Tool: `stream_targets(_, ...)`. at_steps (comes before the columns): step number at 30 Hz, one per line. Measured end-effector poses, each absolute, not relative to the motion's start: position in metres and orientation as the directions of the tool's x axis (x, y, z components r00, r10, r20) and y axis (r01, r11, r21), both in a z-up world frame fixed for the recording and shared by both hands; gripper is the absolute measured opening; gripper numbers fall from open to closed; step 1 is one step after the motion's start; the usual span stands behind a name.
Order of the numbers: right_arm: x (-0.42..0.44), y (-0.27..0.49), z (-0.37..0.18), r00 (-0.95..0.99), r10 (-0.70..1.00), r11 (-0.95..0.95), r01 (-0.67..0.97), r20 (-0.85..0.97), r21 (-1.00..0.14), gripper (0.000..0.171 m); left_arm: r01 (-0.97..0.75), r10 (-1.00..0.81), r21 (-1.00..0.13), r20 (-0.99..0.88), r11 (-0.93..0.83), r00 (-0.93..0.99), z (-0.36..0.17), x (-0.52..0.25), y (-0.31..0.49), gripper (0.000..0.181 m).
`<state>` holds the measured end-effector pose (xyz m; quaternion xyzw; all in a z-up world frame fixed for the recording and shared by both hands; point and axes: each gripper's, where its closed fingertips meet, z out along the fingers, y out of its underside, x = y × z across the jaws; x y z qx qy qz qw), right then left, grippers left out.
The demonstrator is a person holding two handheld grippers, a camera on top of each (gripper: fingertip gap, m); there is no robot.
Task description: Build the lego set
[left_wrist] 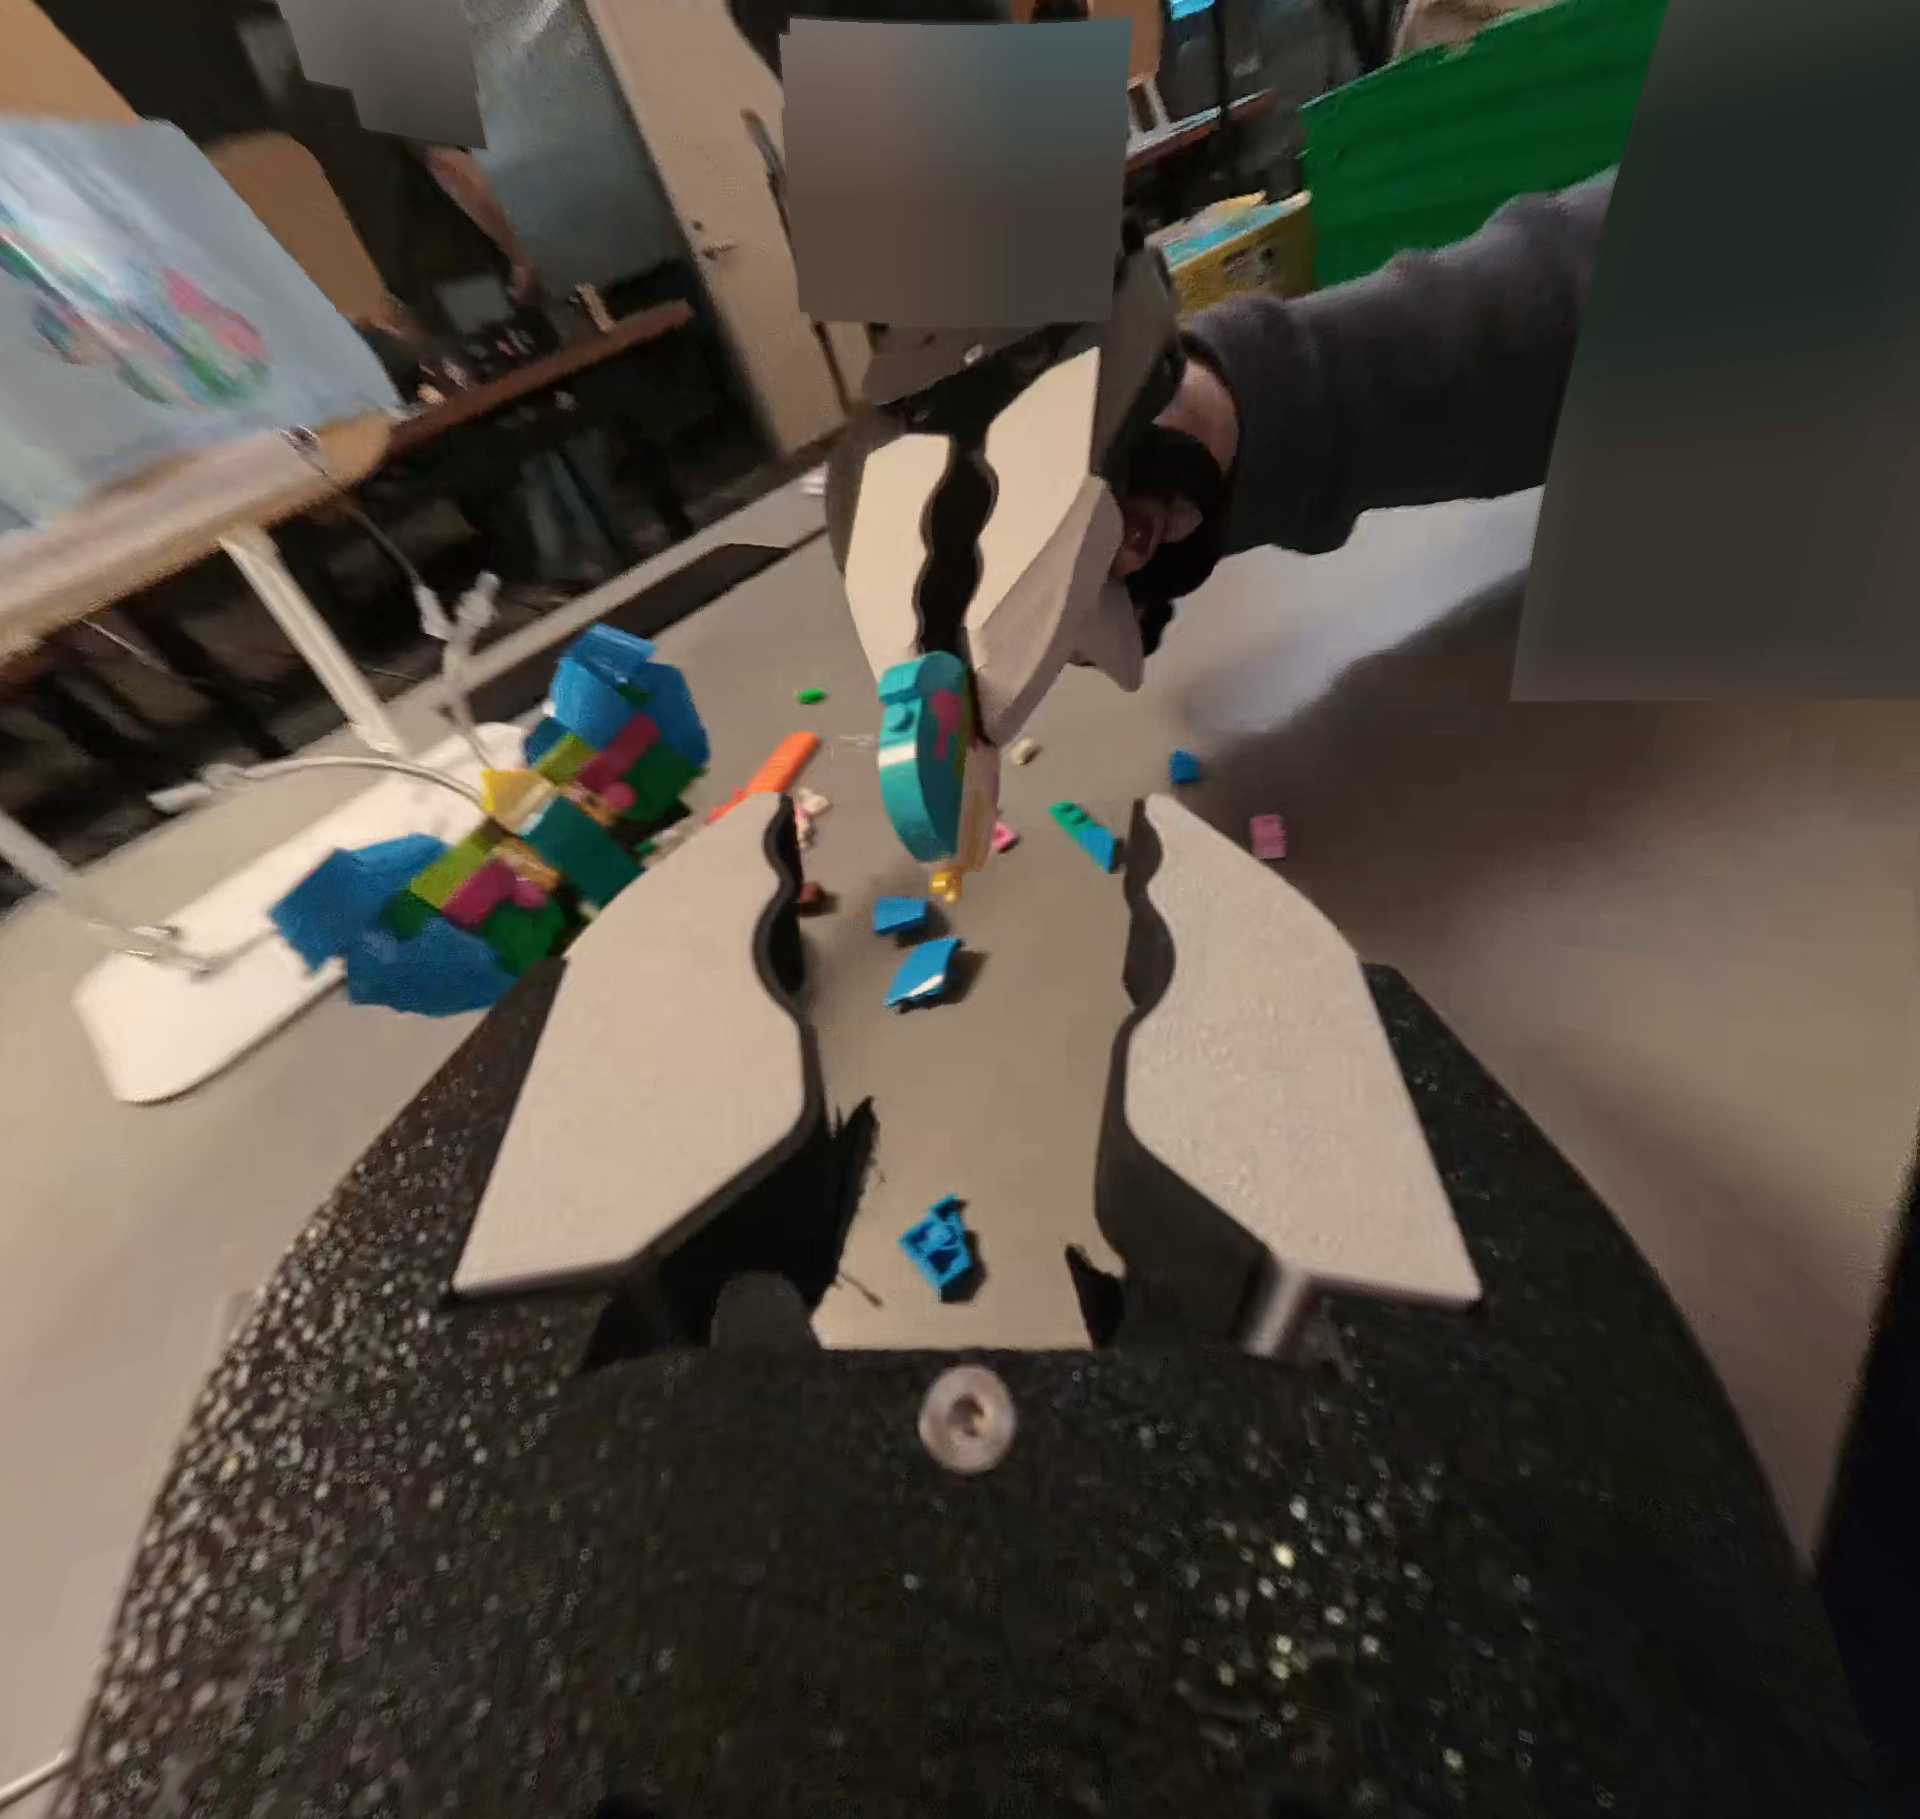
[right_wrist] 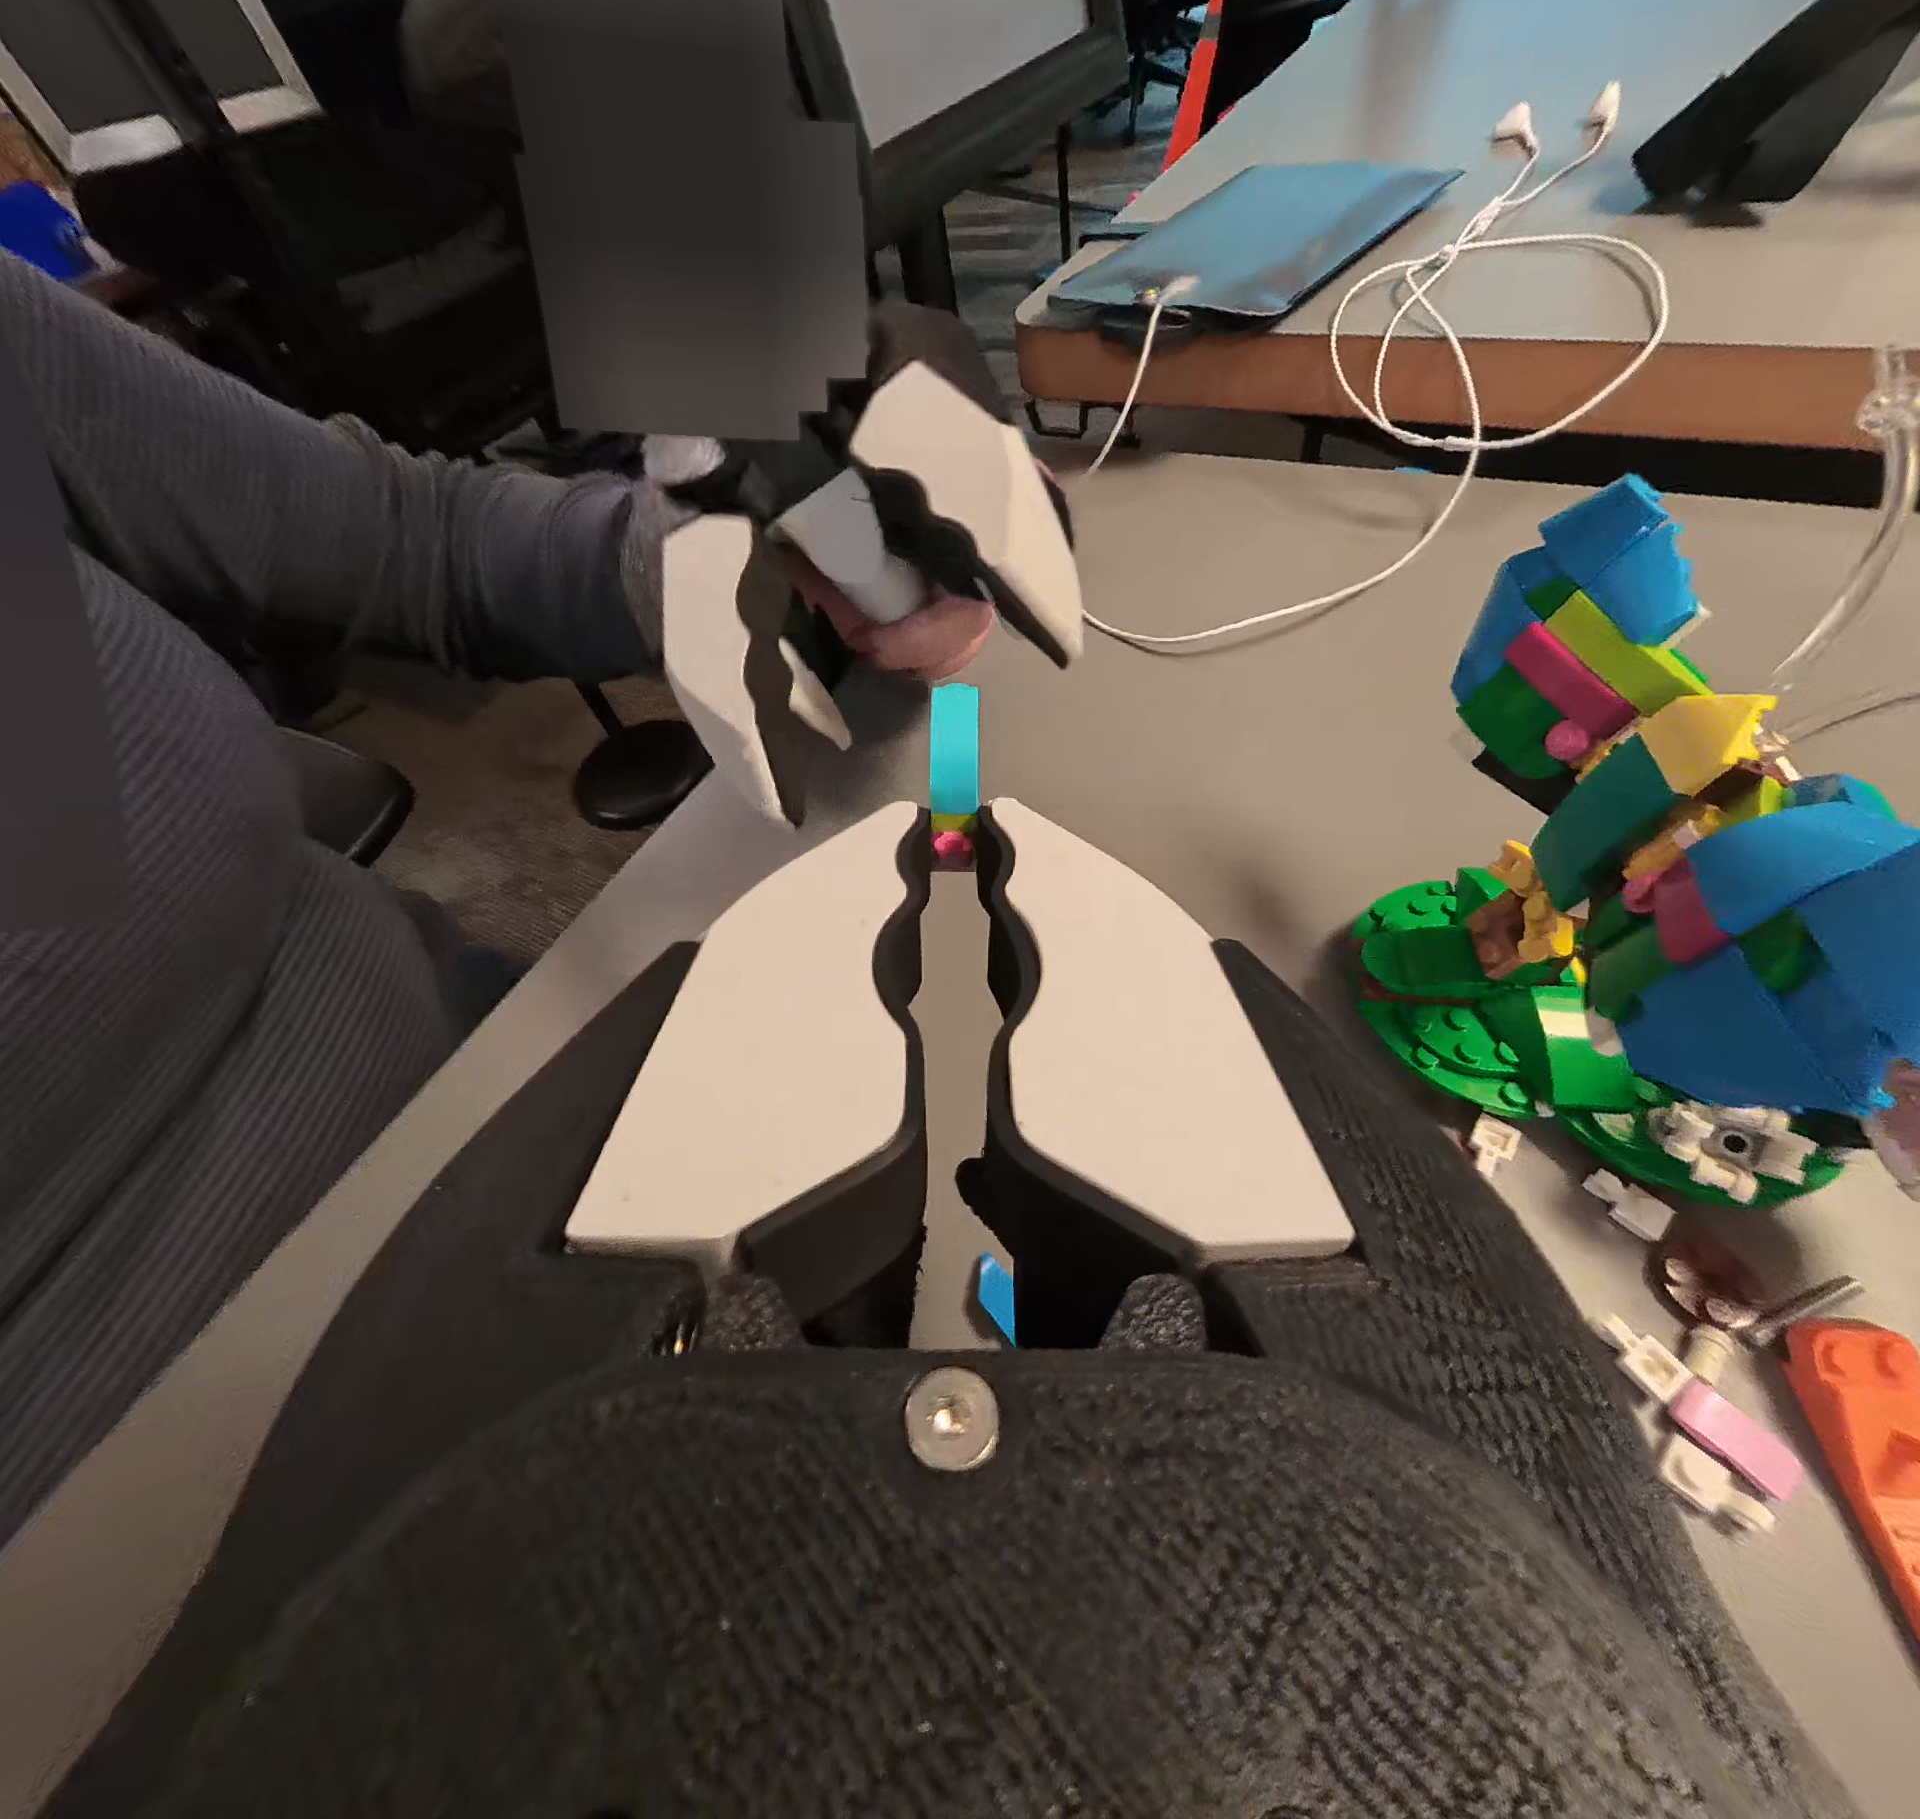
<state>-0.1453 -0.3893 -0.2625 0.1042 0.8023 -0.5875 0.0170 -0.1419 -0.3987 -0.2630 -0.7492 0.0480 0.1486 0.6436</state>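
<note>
The right hand-held gripper (right_wrist: 954, 819) is pinched tight on a small teal wing assembly (right_wrist: 954, 746), held in the air near the surface's (right_wrist: 1195, 782) front edge. The left hand-held gripper (left_wrist: 961, 834) gapes wide and empty over scattered blue pieces (left_wrist: 923, 971). The flower-and-butterfly model (right_wrist: 1683, 886) stands well apart to the right.

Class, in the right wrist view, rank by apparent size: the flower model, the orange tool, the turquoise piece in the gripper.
1. Flower model, clearly largest.
2. Orange tool, partly cut off by the frame edge.
3. Turquoise piece, smallest, though partly hidden by the right gripper.
</note>
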Motion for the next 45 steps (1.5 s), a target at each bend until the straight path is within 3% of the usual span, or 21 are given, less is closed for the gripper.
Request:
stream_targets(5, -0.136, -0.391, -0.271, -0.993, 0.102, 0.338, 0.087, -0.056, -0.937, 0.006, -0.064, 0.006, -0.983, -0.066, -0.171, 0.998, -0.272, -0.136, -0.391, 0.045)
stream_targets(9, -0.134, -0.391, -0.276, -0.996, 0.092, 0.363, 0.022, 0.012, -0.931, 0.006, -0.038, -0.021, -0.981, -0.034, -0.192, 0.999, -0.278, -0.134, -0.388, 0.009)
stream_targets(14, -0.142, -0.390, -0.284, -0.988, 0.140, 0.384, -0.013, 0.072, -0.923, 0.008, 0.005, -0.002, -0.968, 0.006, -0.250, 1.000, -0.286, -0.140, -0.391, 0.008)
stream_targets(18, -0.176, -0.365, -0.293, -0.937, 0.330, 0.381, 0.022, 0.114, -0.924, 0.029, 0.017, 0.152, -0.957, -0.028, -0.289, 0.988, -0.288, -0.165, -0.406, 0.008)
stream_targets(22, -0.215, -0.328, -0.306, -0.856, 0.514, 0.366, 0.161, 0.054, -0.916, 0.042, 0.051, 0.278, -0.954, -0.035, -0.296, 0.960, -0.285, -0.185, -0.424, 0.008)
stream_targets(28, -0.227, -0.331, -0.317, -0.857, 0.488, 0.331, 0.358, -0.166, -0.873, 0.034, 0.109, 0.345, -0.949, -0.001, -0.297, 0.938, -0.288, -0.197, -0.439, 0.008)
stream_targets(38, -0.253, -0.359, -0.329, -0.821, 0.558, 0.387, 0.388, -0.122, -0.837, 0.021, 0.123, 0.368, -0.934, -0.011, -0.337, 0.930, -0.296, -0.202, -0.440, 0.008)
stream_targets(45, -0.245, -0.375, -0.328, -0.857, 0.508, 0.439, 0.344, -0.087, -0.830, 0.032, 0.129, 0.383, -0.940, -0.002, -0.316, 0.924, -0.293, -0.207, -0.440, 0.008)
